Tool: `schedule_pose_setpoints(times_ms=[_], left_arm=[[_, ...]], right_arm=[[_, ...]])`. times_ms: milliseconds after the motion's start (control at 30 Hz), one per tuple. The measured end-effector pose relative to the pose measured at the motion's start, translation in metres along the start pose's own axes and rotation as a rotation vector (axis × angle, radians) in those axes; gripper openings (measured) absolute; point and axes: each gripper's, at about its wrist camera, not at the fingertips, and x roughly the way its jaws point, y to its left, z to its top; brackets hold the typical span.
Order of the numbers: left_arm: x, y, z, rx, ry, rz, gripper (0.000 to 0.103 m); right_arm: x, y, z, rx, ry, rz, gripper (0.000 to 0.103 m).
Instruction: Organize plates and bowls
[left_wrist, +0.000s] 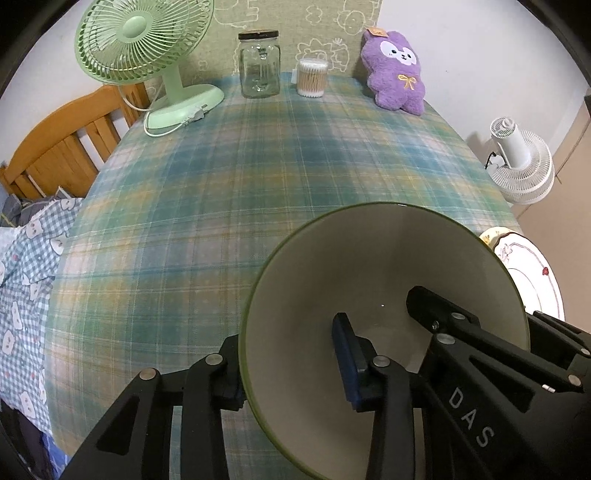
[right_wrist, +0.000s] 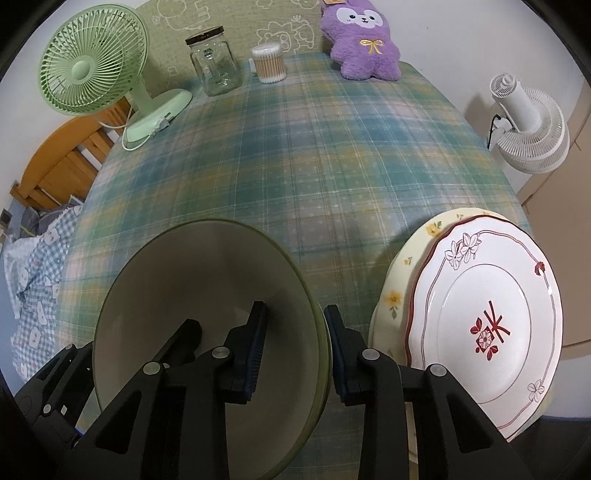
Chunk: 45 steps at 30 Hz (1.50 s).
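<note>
Bowl (left_wrist: 369, 280) rim sits clamped in both my jaws, left (left_wrist: 291, 365) and right (right_wrist: 295, 350); two stacked plates (right_wrist: 491, 295) lie just right of them on the counter (right_wrist: 295, 166).

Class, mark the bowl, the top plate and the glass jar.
bowl (right_wrist: 207, 295): right wrist view, inner wall.
top plate (right_wrist: 491, 295): right wrist view, flat centre.
glass jar (left_wrist: 259, 70): left wrist view, glass body.

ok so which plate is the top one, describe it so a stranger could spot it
Start at the plaid tablecloth and go to its near right edge, right of the green-rimmed bowl. Two plates are stacked there. The top plate is white with a wavy dark red rim and a red flower motif; the plate beneath is cream with yellow flowers.
</note>
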Motion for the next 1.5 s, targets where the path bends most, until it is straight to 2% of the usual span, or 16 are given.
schedule_pose_setpoints(times_ms=[300,567,1067,1500], left_arm=[[0.000,0.006,0.015,0.043,0.022,-0.012,0.036],[-0.008,-0.002,0.018,0.039,0.004,0.003,0.036],[-0.051,-0.061,0.022,-0.099,-0.062,0.072,0.036],[-0.062,-0.118,0.025,-0.071,-0.101,0.056,0.036]], right_arm=[[0.000,0.008,0.011,0.045,0.025,-0.014,0.036],[-0.010,-0.001,0.015,0.049,0.003,-0.001,0.036],[-0.061,-0.047,0.032,-0.108,-0.040,0.057,0.036],[-0.086,-0.100,0.030,-0.085,-0.081,0.044,0.036]])
